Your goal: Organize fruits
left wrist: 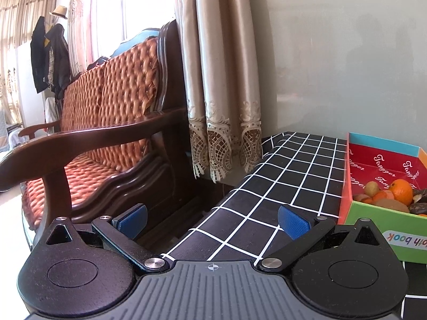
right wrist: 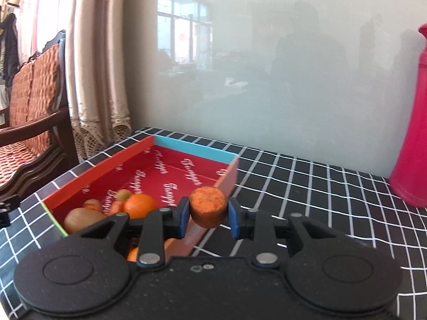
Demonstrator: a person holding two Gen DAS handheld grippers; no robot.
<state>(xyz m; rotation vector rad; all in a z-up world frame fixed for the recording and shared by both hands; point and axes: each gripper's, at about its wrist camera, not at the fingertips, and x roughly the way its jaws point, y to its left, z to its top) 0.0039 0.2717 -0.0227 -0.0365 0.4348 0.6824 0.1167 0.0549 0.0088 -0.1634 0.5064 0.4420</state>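
Right wrist: right tool (right wrist: 208, 214) tilted down, clamping orange chunk (right wrist: 208, 206) above box (right wrist: 101, 165); left tool (left wrist: 213, 220) wide open, empty.

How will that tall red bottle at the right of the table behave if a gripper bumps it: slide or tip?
The red bottle stands tall on a narrow base, so a high knock would probably tip it rather than slide it. The checked tablecloth under it may add drag or bunch up. Its smooth, rounded wall looks slippery for flat pads. How full it is cannot be seen.
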